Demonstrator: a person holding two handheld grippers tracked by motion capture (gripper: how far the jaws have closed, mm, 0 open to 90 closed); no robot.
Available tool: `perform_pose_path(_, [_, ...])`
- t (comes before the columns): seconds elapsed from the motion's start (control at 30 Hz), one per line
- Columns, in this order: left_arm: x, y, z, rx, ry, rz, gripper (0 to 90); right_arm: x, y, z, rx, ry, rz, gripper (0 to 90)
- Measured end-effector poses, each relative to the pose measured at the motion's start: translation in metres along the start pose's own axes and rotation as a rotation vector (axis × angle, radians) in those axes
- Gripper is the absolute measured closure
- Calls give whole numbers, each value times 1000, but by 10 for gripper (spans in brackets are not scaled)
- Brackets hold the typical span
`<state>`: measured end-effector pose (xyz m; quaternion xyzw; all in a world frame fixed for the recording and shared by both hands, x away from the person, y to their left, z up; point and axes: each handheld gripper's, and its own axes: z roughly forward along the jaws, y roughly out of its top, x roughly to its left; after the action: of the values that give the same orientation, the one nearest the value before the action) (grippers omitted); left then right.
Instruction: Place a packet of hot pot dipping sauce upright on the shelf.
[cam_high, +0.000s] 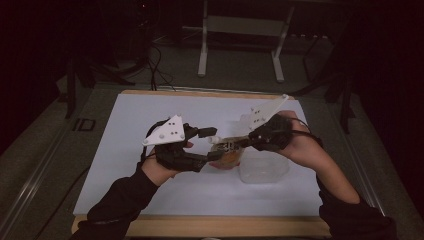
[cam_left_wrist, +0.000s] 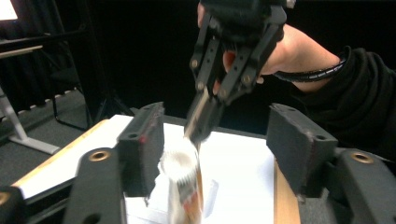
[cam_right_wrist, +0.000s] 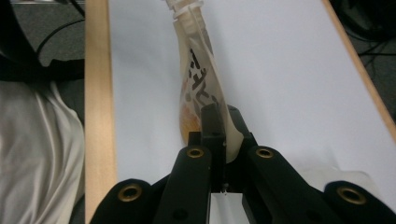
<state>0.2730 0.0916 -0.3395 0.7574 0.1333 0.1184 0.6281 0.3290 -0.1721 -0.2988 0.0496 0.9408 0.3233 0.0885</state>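
- Fingers of the left gripper (cam_high: 212, 144) are seen parted to a middling gap; nothing is pinched, and the pouch's white ribbed spout (cam_left_wrist: 178, 164) stands between the pads (cam_left_wrist: 142, 142), close to one of them but apparently not pressed.
- Fingers of the right gripper (cam_right_wrist: 219, 133) are clamped flat on the bottom edge of the pouch (cam_right_wrist: 198, 79), a translucent sachet with dark print and an orange filling.
- On the white worktop (cam_high: 150, 115) the pouch is held up in the air between the two grippers, with the clear tub (cam_high: 263, 169) below and just to the right of it.
- Whether a cap is on the spout cannot be told; the left gripper view is blurred there.
- The step in hand is judged to be work on the spout, opening it before the filling is emptied into the tub.
- For this to go well, the right grip is best kept firm and low on the seam, so that the filling is not squeezed out early.
- The spout should be kept steady and centred between the left pads, and tipped over the tub only once it is open.
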Motion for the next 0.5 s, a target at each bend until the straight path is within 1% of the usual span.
perform_pose_path(0.07, [-2,-2,-2,-10,7,-12,325,-2,-1,-5,2,-11,5,900])
perform_pose_path(0.1, [-3,-3,-3,-10,17,-10,317,-3,-1,-8,-2,-19,9,900])
perform_pose_path(0.13, [-3,-4,-4,-14,20,-12,287,-5,-2,-11,-3,-24,12,900])
perform_pose_path(0.23, [-5,-7,-8,-26,23,-17,239,-8,-6,-18,-3,-38,21,900])
perform_pose_path(0.27, [-5,-8,-10,-29,16,-17,221,-10,-8,-21,0,-47,21,900])
perform_pose_path(0.3, [-5,-10,-11,-33,6,-16,180,-10,-10,-23,0,-51,27,900])
perform_pose_path(0.33, [-5,-11,-13,-30,14,-17,152,-11,-12,-25,1,-53,30,900])
perform_pose_path(0.37, [-5,-13,-14,-26,22,-16,151,-11,-14,-27,2,-58,29,900])
perform_pose_path(0.4, [-5,-16,-15,-18,40,-11,147,-12,-16,-29,4,-59,32,900])
perform_pose_path(0.47, [-4,-22,-15,-3,94,5,118,-13,-20,-32,5,-65,39,900])
perform_pose_path(0.5, [-3,-26,-16,1,105,1,85,-13,-22,-33,7,-63,41,900])
